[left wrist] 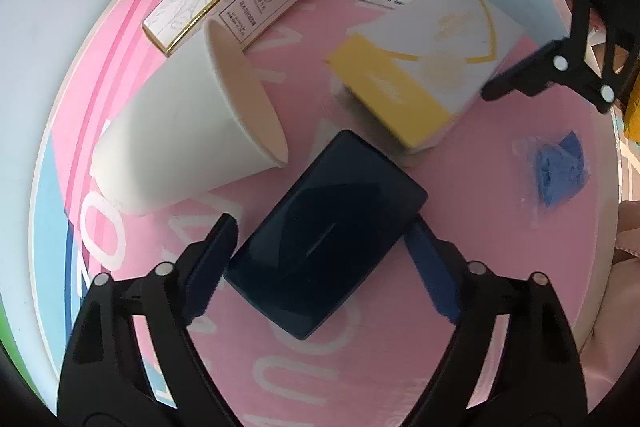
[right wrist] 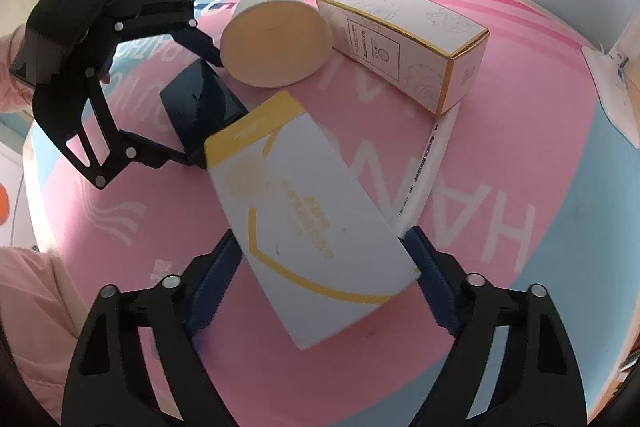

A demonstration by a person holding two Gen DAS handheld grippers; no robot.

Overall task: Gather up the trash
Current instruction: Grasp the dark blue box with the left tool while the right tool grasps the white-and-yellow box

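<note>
A dark navy flat box (left wrist: 340,195) lies on the pink mat, and my left gripper (left wrist: 322,227) is shut on it, with a pad against each long side. A white box with a yellow end (right wrist: 304,219) sits between my right gripper's (right wrist: 323,239) fingers, which press on both of its edges. In the left wrist view that box (left wrist: 420,67) looks blurred, with a shadow under its yellow end. A white paper cup (left wrist: 180,139) lies on its side beside the navy box. Each gripper shows in the other's view, clamped on its box.
A pink-white carton with gold trim (right wrist: 404,47) lies behind the cup. A white marker pen (right wrist: 424,167) rests between it and the yellow-ended box. A blue crumpled wrapper (left wrist: 556,171) lies to the right. The pink and blue mat (right wrist: 560,155) covers the round tabletop.
</note>
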